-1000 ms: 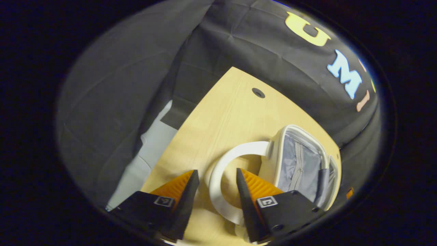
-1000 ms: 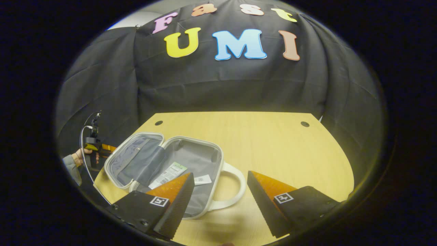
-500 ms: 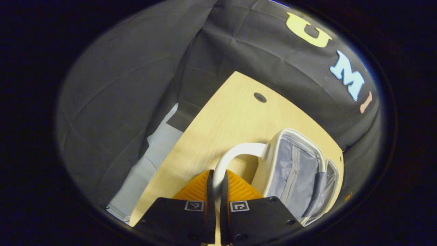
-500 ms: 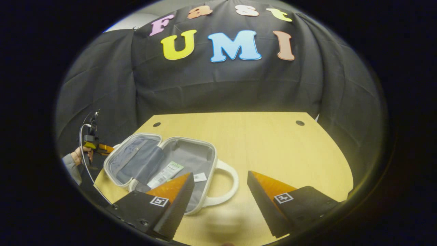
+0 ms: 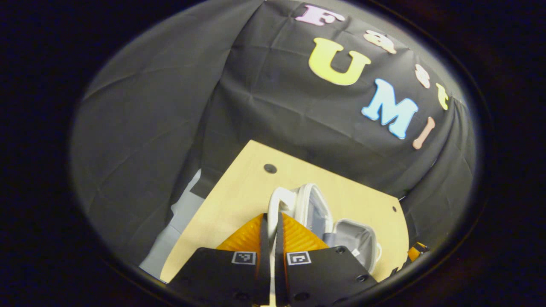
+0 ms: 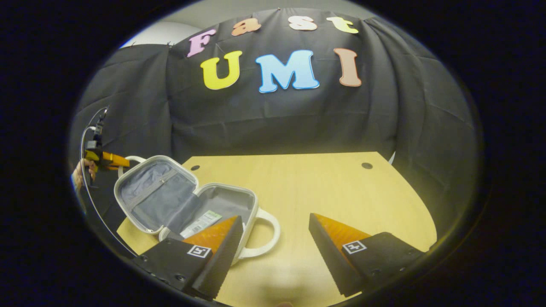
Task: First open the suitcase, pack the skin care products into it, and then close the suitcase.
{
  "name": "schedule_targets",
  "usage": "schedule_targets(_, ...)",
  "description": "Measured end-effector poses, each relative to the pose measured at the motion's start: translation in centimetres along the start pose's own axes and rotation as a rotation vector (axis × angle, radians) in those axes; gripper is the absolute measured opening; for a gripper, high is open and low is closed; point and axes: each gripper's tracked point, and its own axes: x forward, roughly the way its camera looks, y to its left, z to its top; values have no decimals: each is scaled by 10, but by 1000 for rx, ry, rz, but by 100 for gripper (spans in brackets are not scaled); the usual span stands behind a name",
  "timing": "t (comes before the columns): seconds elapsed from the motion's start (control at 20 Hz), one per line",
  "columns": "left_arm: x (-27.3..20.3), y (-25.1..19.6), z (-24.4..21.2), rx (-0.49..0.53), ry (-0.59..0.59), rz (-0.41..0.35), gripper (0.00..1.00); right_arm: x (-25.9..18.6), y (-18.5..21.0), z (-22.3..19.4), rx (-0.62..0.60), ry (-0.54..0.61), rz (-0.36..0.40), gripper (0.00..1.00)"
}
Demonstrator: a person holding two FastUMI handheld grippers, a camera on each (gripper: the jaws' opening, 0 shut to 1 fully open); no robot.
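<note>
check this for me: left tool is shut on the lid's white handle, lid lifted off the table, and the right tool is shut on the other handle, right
Not quite: the right tool is open, its fingers spread above the table, as the right gripper view shows. The left tool is shut on the lid's white handle, and the lid is lifted.

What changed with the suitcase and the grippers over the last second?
The left gripper closed on the lid's handle and has raised the lid from flat to tilted upward. The right gripper stayed open above the table, and the packet stayed in the base.
</note>
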Motion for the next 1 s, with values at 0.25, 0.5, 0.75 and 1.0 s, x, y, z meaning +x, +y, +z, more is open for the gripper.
schedule_targets(0.25,-35,-134,5,91,-60,-87,12,-12,-39,18,14,-65,4,95)
schedule_targets(0.5,-29,-272,-44,134,-55,-200,12,-23,-84,22,26,-97,20,95)
schedule_targets(0.75,1,-364,-137,173,-17,-239,12,-36,-107,22,-55,-121,64,95)
schedule_targets(1.0,43,-404,-227,221,49,-226,12,-47,-121,11,-126,-110,120,95)
